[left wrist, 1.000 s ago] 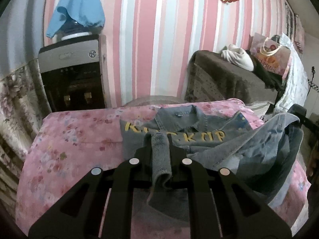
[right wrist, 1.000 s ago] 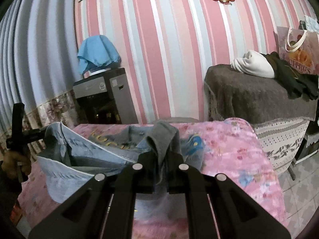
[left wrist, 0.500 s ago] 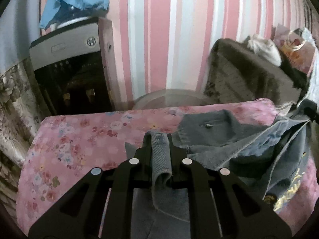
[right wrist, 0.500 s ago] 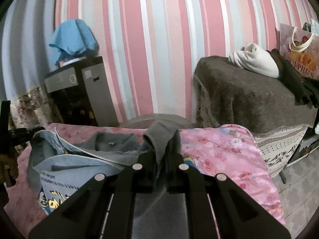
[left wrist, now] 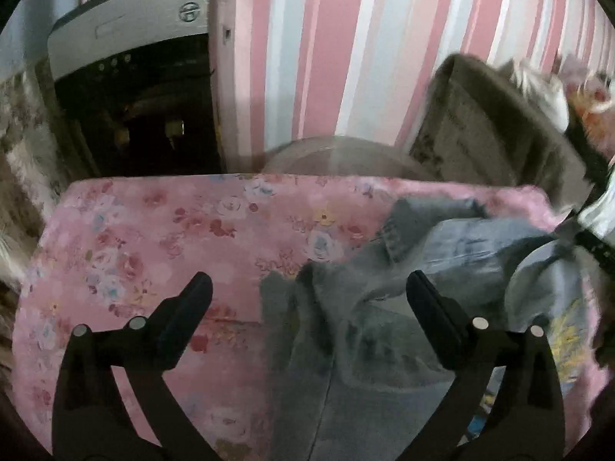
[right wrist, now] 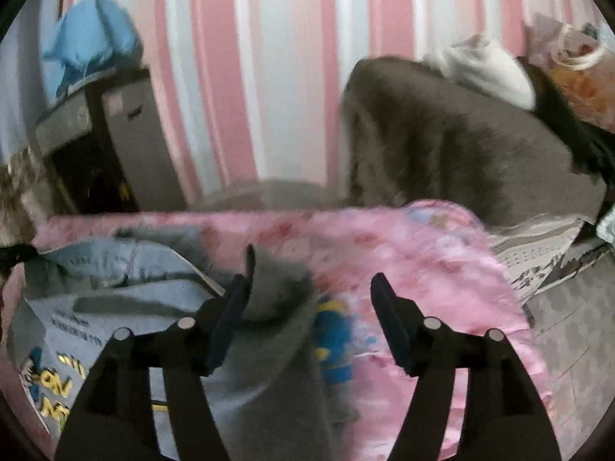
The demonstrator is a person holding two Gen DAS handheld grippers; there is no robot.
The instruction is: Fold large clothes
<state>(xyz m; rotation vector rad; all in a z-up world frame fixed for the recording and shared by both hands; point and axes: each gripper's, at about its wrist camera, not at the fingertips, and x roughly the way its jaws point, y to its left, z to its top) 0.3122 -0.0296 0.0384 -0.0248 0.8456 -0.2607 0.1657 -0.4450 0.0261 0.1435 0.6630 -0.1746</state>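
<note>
A: What fills the scene?

B: A wall (left wrist: 346,57) of pink, white and pale blue stripes at the back, and in front of it a table under a pink flowered cloth (left wrist: 153,238). A water dispenser (left wrist: 134,88) stands to the left, a brown-covered piece of furniture (right wrist: 442,146) to the right.

A: Where is the garment?

B: A denim jacket (left wrist: 384,326) lies bunched on the flowered cloth, with yellow lettering showing on one panel. The pictures are blurred, so its exact folds are hard to read.

A: And the grippers?

B: The left gripper (left wrist: 307,288) has its jaws opening, spread wide, with denim between them but not pinched. The right gripper (right wrist: 311,280) is opening too; a grey fold leans against its left finger (right wrist: 230,307), seemingly let go.
</note>
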